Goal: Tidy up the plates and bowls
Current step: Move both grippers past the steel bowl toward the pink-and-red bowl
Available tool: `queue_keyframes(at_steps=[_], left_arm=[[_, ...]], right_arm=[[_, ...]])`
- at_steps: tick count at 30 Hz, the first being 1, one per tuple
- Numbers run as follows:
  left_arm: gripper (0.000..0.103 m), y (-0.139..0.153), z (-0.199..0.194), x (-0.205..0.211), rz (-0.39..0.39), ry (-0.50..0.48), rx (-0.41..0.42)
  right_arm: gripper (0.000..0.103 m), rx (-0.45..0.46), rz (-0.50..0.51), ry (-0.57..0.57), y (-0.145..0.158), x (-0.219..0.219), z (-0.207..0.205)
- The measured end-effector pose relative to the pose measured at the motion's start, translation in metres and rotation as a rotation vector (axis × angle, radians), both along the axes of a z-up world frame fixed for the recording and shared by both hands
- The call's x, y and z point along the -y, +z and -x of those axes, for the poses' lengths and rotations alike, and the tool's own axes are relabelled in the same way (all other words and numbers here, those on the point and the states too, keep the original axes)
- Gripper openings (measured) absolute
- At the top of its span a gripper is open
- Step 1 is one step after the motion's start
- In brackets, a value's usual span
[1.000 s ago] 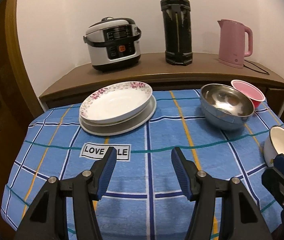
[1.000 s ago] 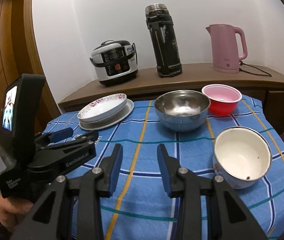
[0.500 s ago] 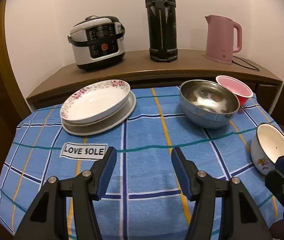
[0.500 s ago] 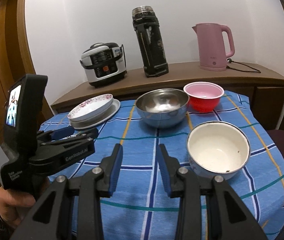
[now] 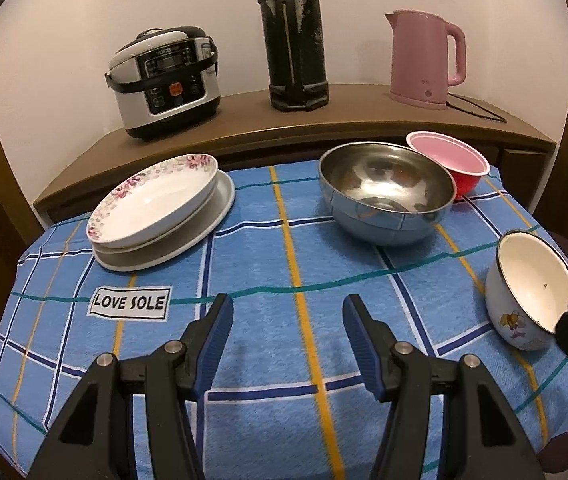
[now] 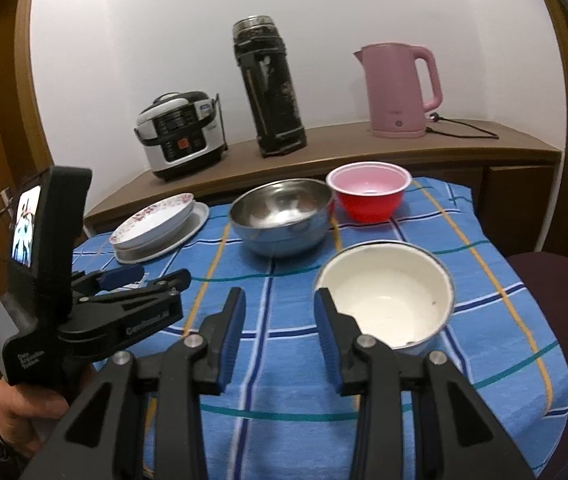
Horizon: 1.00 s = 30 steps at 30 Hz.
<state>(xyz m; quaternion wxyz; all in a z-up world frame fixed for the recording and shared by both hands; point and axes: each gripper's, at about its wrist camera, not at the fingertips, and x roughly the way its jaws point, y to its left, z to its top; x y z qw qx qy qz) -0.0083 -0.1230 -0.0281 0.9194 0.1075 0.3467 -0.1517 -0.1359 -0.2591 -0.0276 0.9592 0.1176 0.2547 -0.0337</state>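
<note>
Table: stacked plates far left, deep plate atop flat one. Steel bowl to their right, plastic bowl just behind it, touching. Enamel bowl nearer, at right edge. Shelf behind: rice cooker, thermos, kettle, left to right.

Shiny metal bowl on matt, towelling-like checked cloth.
</note>
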Motion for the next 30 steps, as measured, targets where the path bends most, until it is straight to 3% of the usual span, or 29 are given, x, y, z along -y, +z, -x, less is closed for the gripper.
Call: queue_keyframes(at_steps=[16,30], left_arm=[[0.060,0.004,0.011,0.028,0.005,-0.090,0.014],[0.060,0.005,0.007,0.037,0.015,-0.118,-0.025]], right_arm=[[0.037,0.008,0.015,-0.159,0.009,0.056,0.022],[0.037,0.015,0.026,-0.240,0.015,0.082,0.032]])
